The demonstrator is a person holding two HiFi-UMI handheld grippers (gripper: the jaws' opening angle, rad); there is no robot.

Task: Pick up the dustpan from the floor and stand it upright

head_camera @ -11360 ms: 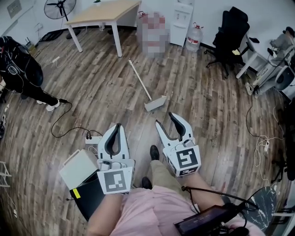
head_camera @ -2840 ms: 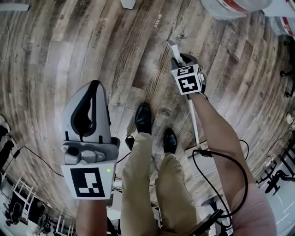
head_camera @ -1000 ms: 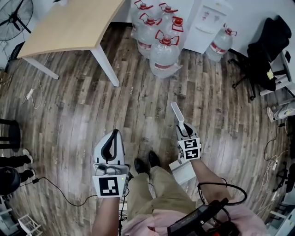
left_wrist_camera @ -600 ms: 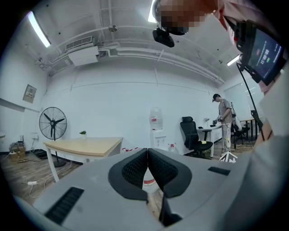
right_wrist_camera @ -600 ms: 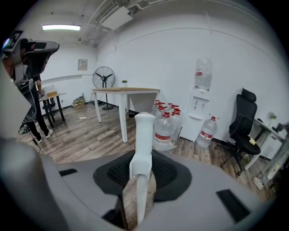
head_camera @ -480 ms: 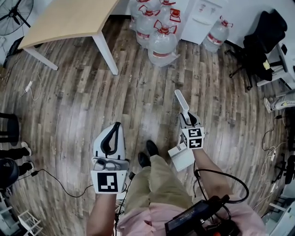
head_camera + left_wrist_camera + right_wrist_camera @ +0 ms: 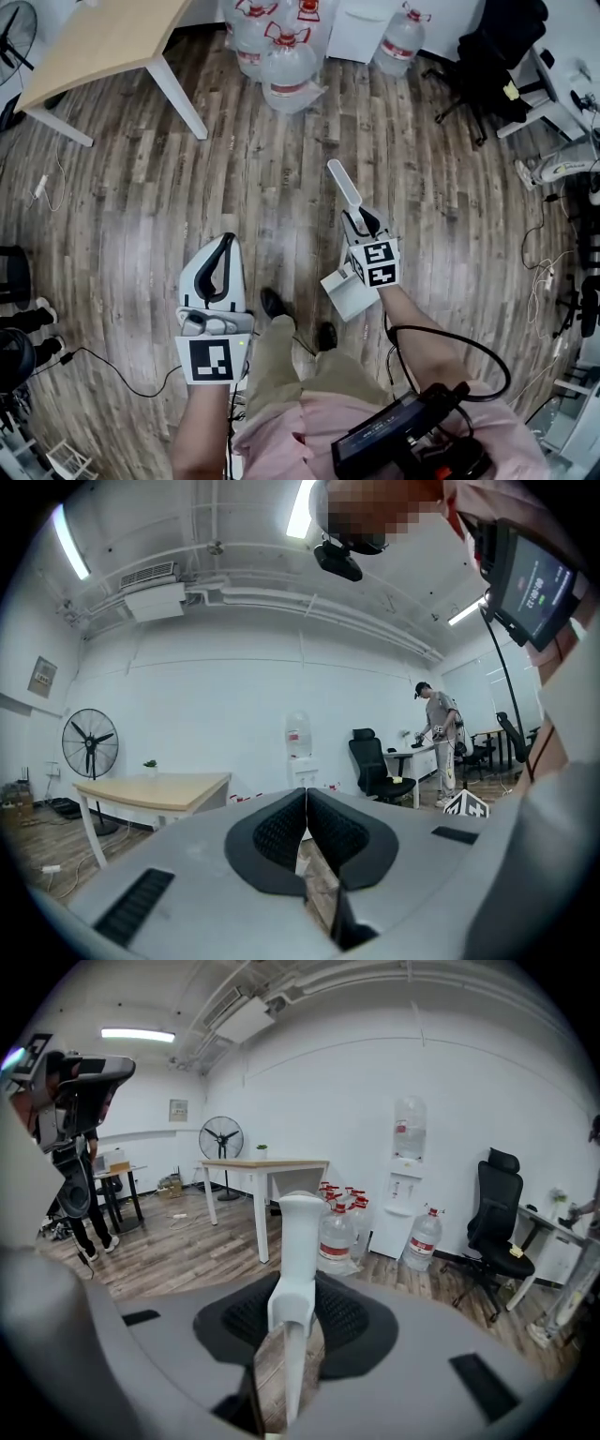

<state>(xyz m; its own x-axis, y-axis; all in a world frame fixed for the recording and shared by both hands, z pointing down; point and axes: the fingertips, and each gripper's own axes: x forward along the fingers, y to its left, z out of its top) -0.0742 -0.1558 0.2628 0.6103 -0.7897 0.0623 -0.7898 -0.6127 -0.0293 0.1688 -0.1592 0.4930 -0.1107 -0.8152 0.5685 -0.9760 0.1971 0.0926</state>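
Note:
My right gripper (image 7: pixel 360 223) is shut on the dustpan's white handle (image 7: pixel 343 182), which sticks up toward the camera past the jaws. The grey dustpan pan (image 7: pixel 347 292) hangs low by my right leg, beneath the gripper's marker cube. In the right gripper view the handle (image 7: pixel 298 1241) rises upright between the black pads. My left gripper (image 7: pixel 221 266) hovers over the floor at the left, shut and holding nothing; in the left gripper view its pads (image 7: pixel 306 829) press together.
A wooden table (image 7: pixel 98 42) stands at the upper left. Several water bottles (image 7: pixel 281 58) cluster beside a white dispenser (image 7: pixel 361 21). A black office chair (image 7: pixel 487 52) is upper right. Cables (image 7: pixel 94 370) trail on the floor at lower left. A person (image 7: pixel 439 742) stands far off.
The view has shifted as I stepped; the right gripper keeps its grip on the handle and the pan stays hanging by my leg. The left gripper stays shut.

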